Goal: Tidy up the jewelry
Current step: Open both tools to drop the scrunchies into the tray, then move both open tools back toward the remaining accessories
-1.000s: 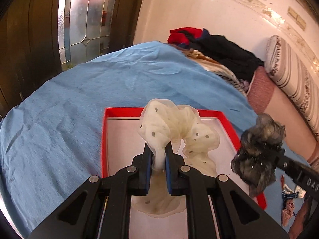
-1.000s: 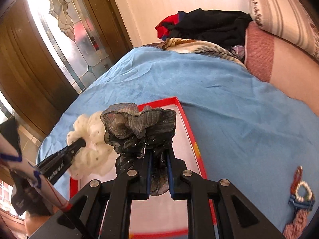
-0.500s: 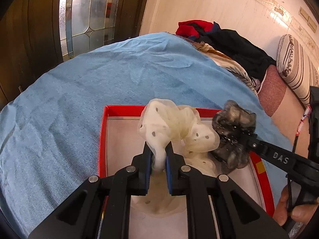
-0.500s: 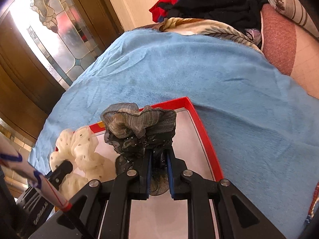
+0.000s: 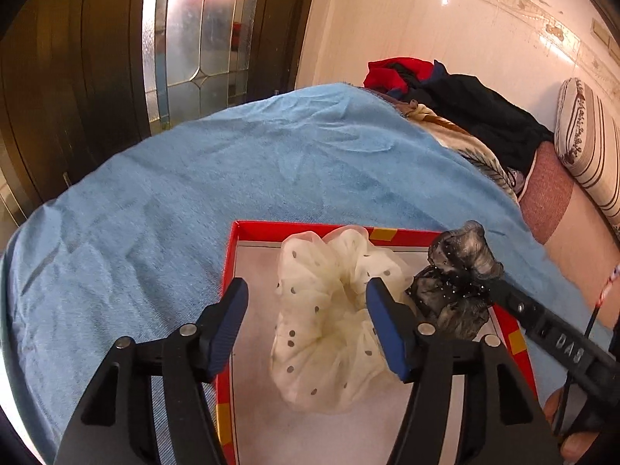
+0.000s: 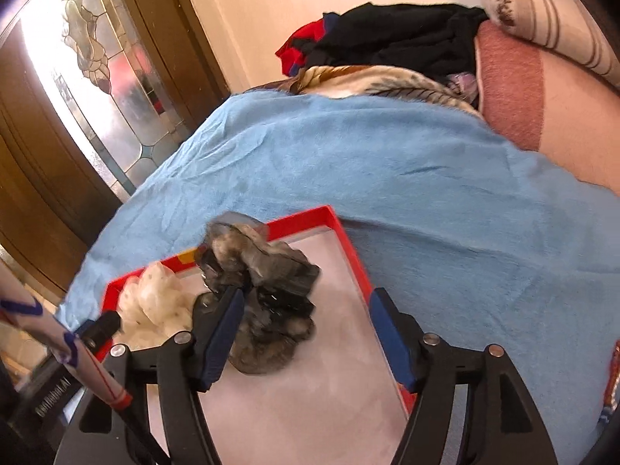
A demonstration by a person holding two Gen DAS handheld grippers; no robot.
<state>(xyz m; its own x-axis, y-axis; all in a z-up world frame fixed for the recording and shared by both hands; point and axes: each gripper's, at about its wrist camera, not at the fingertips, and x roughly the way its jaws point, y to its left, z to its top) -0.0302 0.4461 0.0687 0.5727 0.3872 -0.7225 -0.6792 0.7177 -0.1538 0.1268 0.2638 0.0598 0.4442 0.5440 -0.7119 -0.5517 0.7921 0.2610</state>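
Observation:
A red-rimmed tray (image 5: 228,267) with a white floor lies on the blue blanket. In it rests a cream dotted scrunchie (image 5: 325,310), between the spread fingers of my left gripper (image 5: 306,294), whose jaws are opening; the pads do not press on it. Beside it on the right sits a dark grey scrunchie (image 5: 457,283). In the right wrist view that dark scrunchie (image 6: 263,290) lies on the tray (image 6: 348,248) against the left finger of my right gripper (image 6: 306,302). Its jaws are opening too, with no grip. The cream scrunchie (image 6: 155,302) shows at the left.
The blue blanket (image 5: 193,178) covers the bed around the tray. A pile of dark and red clothes (image 5: 445,93) and a striped pillow (image 5: 585,131) lie at the far end. A glass-panelled door (image 5: 193,38) stands behind. A beaded piece (image 6: 614,379) lies at the right edge.
Both grippers were shut on their scrunchies and now stand spread; both scrunchies have dropped onto the tray floor. The right gripper came down and in over the tray.

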